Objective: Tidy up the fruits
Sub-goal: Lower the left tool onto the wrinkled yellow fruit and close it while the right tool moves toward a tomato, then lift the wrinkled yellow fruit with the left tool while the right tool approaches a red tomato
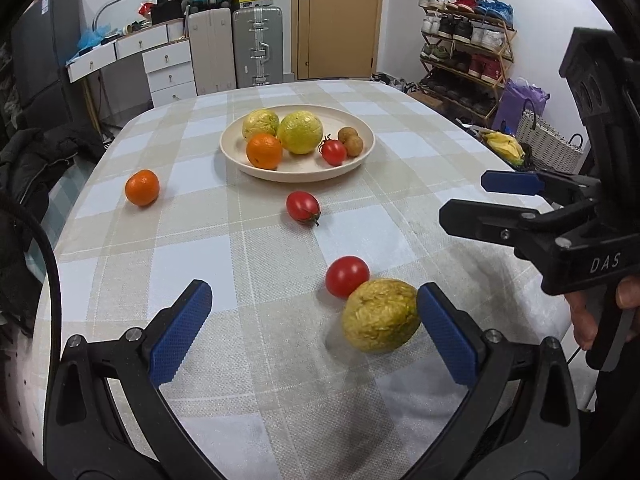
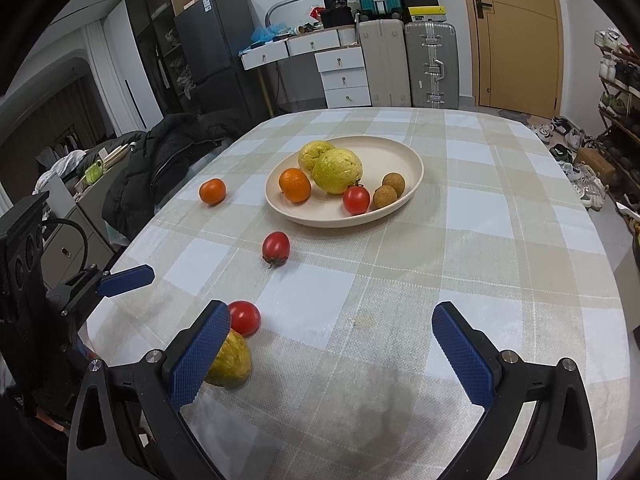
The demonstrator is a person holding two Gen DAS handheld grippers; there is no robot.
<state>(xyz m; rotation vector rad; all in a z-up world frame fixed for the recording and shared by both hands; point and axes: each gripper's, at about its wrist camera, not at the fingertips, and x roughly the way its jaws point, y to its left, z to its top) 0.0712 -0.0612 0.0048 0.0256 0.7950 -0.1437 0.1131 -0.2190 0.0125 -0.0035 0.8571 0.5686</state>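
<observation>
The left gripper [image 1: 314, 328], with black arms and blue textured pads, is spread wide and grips nothing. A rough, yellow-green round fruit [image 1: 381, 315] lies on the checked beige and white tablecloth [image 1: 256, 264] just beside its right pad; if they touch, I cannot tell. A round red tomato [image 1: 347, 276] touches this fruit on the far side.

The right gripper [image 2: 330, 344] is also released, with its jaws far apart and only bare cloth between them. In its view the same yellow-green fruit [image 2: 231, 362] is partly hidden behind its left pad, outside the jaws.

Farther on the cloth lies a second red tomato with a green stem [image 1: 303, 207], and to the left a small orange mandarin [image 1: 142, 187], well apart from the others.

A wide, cream, shallow plate [image 1: 352, 168] stands near the middle of the table. It holds two large yellow-green fruits [image 1: 300, 132], which touch each other, one orange mandarin [image 1: 264, 151] in front of them, one small red tomato [image 1: 333, 152] and two small brown round fruits [image 1: 351, 141] side by side.

A hand [image 1: 600, 312] holds the right tool at the right edge of the left view.
</observation>
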